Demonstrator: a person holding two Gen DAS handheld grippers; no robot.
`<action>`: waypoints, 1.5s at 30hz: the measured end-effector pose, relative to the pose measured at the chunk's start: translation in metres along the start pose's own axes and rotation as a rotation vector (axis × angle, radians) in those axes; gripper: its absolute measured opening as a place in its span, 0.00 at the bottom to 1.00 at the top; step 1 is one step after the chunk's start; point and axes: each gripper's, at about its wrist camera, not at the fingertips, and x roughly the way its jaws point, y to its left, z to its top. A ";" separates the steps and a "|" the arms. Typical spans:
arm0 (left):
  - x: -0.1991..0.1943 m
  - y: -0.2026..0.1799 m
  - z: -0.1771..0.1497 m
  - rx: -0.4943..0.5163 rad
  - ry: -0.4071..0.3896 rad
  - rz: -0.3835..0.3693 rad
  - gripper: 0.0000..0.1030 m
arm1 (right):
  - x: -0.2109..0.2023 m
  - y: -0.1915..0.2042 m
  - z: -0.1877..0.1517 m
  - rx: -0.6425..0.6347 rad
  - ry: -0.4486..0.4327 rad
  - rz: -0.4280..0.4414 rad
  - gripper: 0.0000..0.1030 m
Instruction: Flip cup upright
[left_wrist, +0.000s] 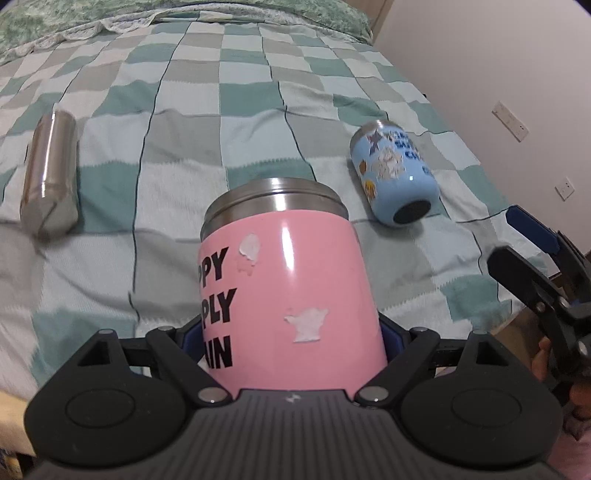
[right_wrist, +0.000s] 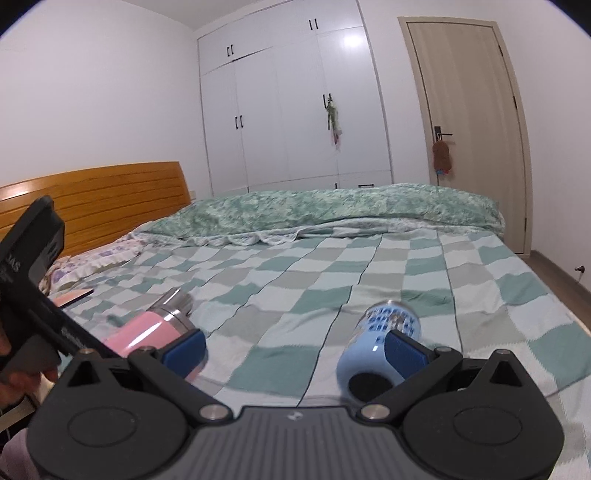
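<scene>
My left gripper (left_wrist: 291, 332) is shut on a pink cup (left_wrist: 288, 288) with black letters and a steel rim, which points away from me above the bed. The pink cup also shows in the right wrist view (right_wrist: 147, 336). A blue cup with cartoon stickers (left_wrist: 395, 173) lies on its side on the bed to the right; in the right wrist view the blue cup (right_wrist: 373, 343) lies just beyond my right gripper (right_wrist: 295, 350), which is open and empty. A steel cup (left_wrist: 50, 173) lies on its side at the left.
The bed has a green and white checked blanket (left_wrist: 221, 122) and a green quilt (right_wrist: 332, 210) at its far side. A wooden headboard (right_wrist: 103, 199), a white wardrobe (right_wrist: 295, 110) and a door (right_wrist: 465, 129) stand beyond. A wall (left_wrist: 498, 74) runs along the right.
</scene>
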 end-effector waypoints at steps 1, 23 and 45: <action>0.004 -0.001 -0.004 -0.007 -0.001 0.004 0.86 | -0.003 0.002 -0.003 0.002 0.003 0.004 1.00; -0.097 0.031 -0.023 0.070 -0.371 0.159 1.00 | -0.027 0.029 -0.021 -0.019 0.052 0.041 1.00; -0.087 0.138 -0.071 -0.018 -0.411 0.184 1.00 | 0.169 0.078 -0.007 0.341 0.670 -0.034 0.97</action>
